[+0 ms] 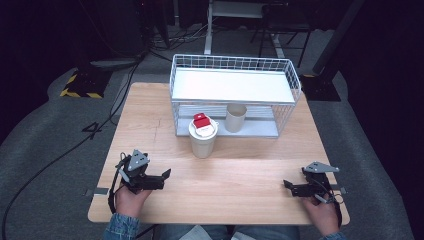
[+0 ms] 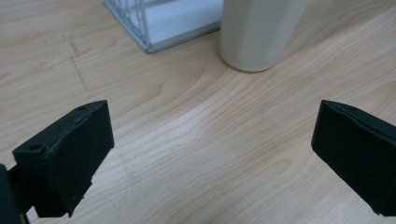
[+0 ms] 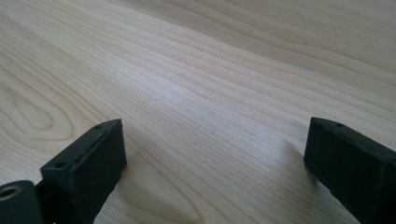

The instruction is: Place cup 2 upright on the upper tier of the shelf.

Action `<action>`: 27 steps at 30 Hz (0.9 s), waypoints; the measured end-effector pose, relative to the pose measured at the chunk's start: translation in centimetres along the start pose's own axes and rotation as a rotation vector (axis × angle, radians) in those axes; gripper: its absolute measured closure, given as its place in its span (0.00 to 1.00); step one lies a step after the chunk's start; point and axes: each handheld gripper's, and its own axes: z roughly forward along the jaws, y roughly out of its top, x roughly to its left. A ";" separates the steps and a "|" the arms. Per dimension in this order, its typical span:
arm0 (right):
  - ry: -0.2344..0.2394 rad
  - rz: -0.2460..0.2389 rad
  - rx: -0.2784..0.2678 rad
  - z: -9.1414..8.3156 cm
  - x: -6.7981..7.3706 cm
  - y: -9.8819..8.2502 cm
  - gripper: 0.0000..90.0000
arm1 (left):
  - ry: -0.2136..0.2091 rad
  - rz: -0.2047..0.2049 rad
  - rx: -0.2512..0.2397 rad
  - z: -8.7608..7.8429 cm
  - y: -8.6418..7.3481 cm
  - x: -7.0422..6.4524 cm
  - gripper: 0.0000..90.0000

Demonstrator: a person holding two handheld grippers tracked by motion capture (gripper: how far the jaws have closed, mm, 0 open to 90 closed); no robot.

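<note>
Black jaws, left: the left hand-held gripper [image 1: 167,174] lies low over the near left part of the counter [image 1: 250,185], its jaws spread wide with only bare wood between them; its own view shows them far apart.
Left hand: the left hand [image 1: 129,199] comes in from the bottom edge, a denim sleeve [image 1: 120,227] at the wrist, wrapped round the back of the tool; the tool lies nearly level and points right and a little away, toward the cup.
Black jaws, right: the right hand-held gripper [image 1: 286,184] sits near the near right corner, jaws spread, nothing between them but wood grain.
Right hand: the right hand [image 1: 322,215] enters from the bottom right; the tool lies about level and points left, inward across the counter.
Nearest thing: a white cup [image 1: 202,141] stands upright near the middle of the counter, well apart from both tools, closer to the left one; a red-and-white item [image 1: 202,122] rests on its top.
Behind it: a white wire basket [image 1: 235,64] with a white shelf stands at the far side; a second cup [image 1: 235,118] stands upright in its lower level.
Cup to basket: the front cup stands just before the basket's front left corner.
</note>
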 end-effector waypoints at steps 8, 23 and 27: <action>-0.001 0.000 0.000 0.0 0.0 0.0 0.06 | -0.087 -0.019 -0.047 0.1 1.2 -0.6 0.00; -0.004 0.005 -0.001 0.0 0.1 0.0 0.06 | -0.179 -0.026 -0.099 2.8 4.7 -1.2 0.00; -0.004 0.005 -0.001 0.0 0.1 0.0 0.06 | -0.187 -0.009 -0.110 4.0 5.3 -1.2 0.00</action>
